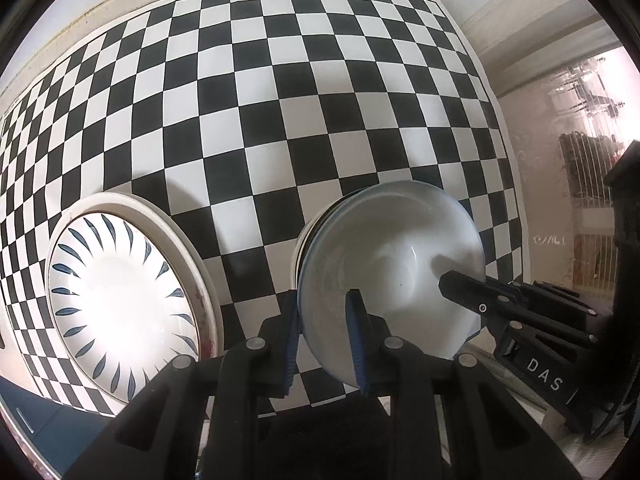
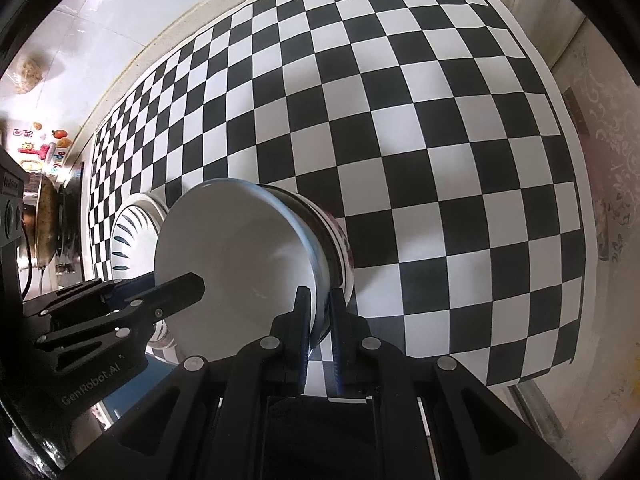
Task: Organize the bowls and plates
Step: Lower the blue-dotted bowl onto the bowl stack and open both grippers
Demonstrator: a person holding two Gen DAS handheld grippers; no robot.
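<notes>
Both wrist views look steeply down, sharing bowl (image 1: 392, 276).

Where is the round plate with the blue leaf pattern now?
The round plate with the blue leaf pattern lies on the checkered mat, left of the white bowl that both tongs hold.

Probably a home kitchen: fridge magnets (image 2: 44, 148), pan (image 2: 46, 224).

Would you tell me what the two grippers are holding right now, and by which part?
Both hold the white bowl by its rim: the left gripper on one side, the right gripper on the opposite side.
</notes>
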